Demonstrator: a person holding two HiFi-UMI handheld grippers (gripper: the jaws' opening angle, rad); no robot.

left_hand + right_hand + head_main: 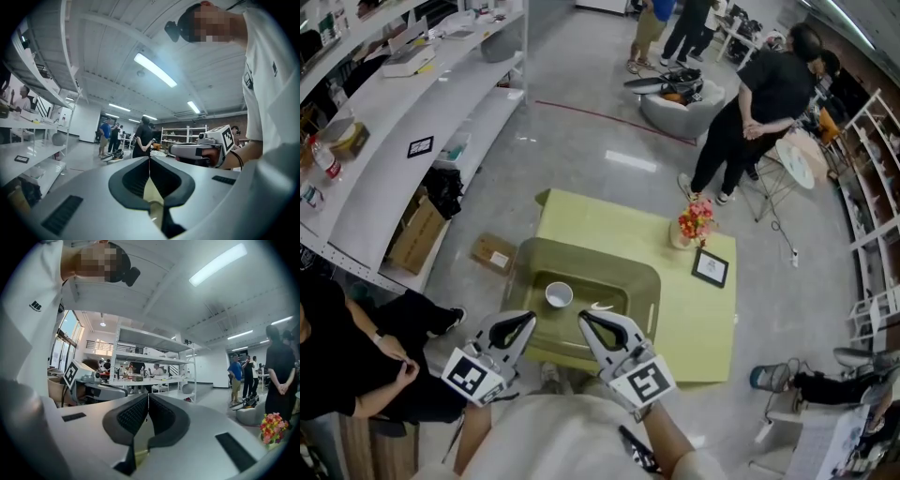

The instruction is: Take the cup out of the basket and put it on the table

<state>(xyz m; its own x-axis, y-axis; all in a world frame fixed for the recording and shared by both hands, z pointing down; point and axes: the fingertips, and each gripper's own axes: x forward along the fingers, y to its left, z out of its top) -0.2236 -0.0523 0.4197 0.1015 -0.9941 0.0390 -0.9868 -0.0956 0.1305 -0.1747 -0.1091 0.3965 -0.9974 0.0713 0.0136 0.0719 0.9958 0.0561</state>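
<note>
A white cup point(559, 295) stands upright inside an olive-green basket point(581, 253), near its left side. The basket rests on the near left part of a yellow-green table point(694, 323). Both grippers hover level at the basket's near edge, apart from the cup. My left gripper point(532, 320) sits below and left of the cup, its jaws pressed together with nothing between them point(149, 161). My right gripper point(581, 319) is just right of it, jaws likewise closed and empty point(148, 397). Each gripper view shows the other gripper alongside and neither shows the cup.
A vase of flowers point(695, 223) and a small framed picture point(711, 267) stand on the table's far right. White shelving point(403, 141) runs along the left, with a cardboard box point(494, 253) on the floor. A seated person point(356, 356) is at near left; others stand beyond the table.
</note>
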